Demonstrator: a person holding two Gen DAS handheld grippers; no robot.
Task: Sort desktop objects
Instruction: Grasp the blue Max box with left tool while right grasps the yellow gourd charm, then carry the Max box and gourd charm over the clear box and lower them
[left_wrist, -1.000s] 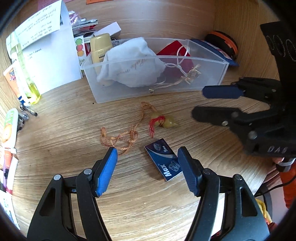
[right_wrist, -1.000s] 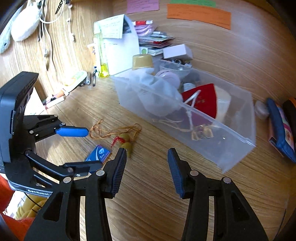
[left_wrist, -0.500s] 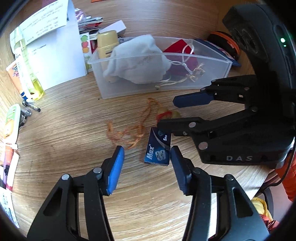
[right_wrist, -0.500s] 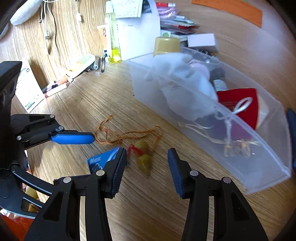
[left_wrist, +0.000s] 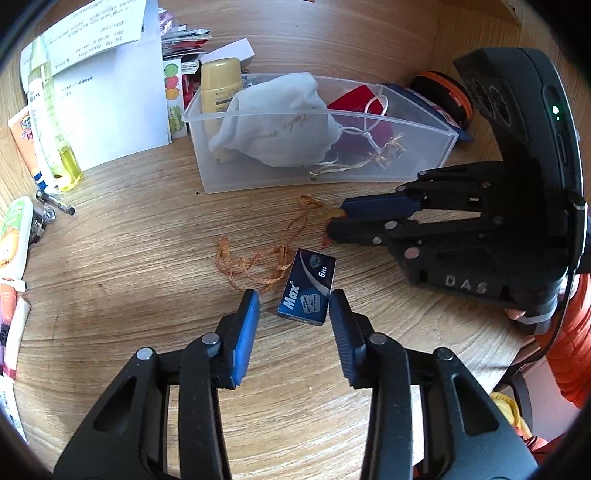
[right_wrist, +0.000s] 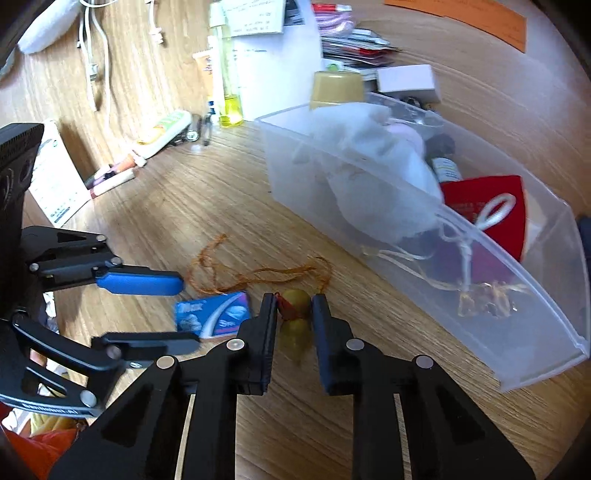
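A: Where are the tools?
B: The right tool (right_wrist: 294, 306) is closed around a yellow gourd charm (right_wrist: 294, 320) on the desk (left_wrist: 110, 280); the left tool (left_wrist: 293, 314) is open around a blue box (left_wrist: 308, 291).

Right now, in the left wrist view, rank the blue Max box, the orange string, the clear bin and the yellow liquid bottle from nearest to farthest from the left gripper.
From the left gripper:
1. Blue Max box, just ahead, between its jaws.
2. Orange string, slightly left, beyond the box.
3. Clear bin, straight ahead, farther back.
4. Yellow liquid bottle, far left, standing against the paper.

Both wrist views look down closely, sharing the clear bin (left_wrist: 325, 173) (right_wrist: 406, 258).
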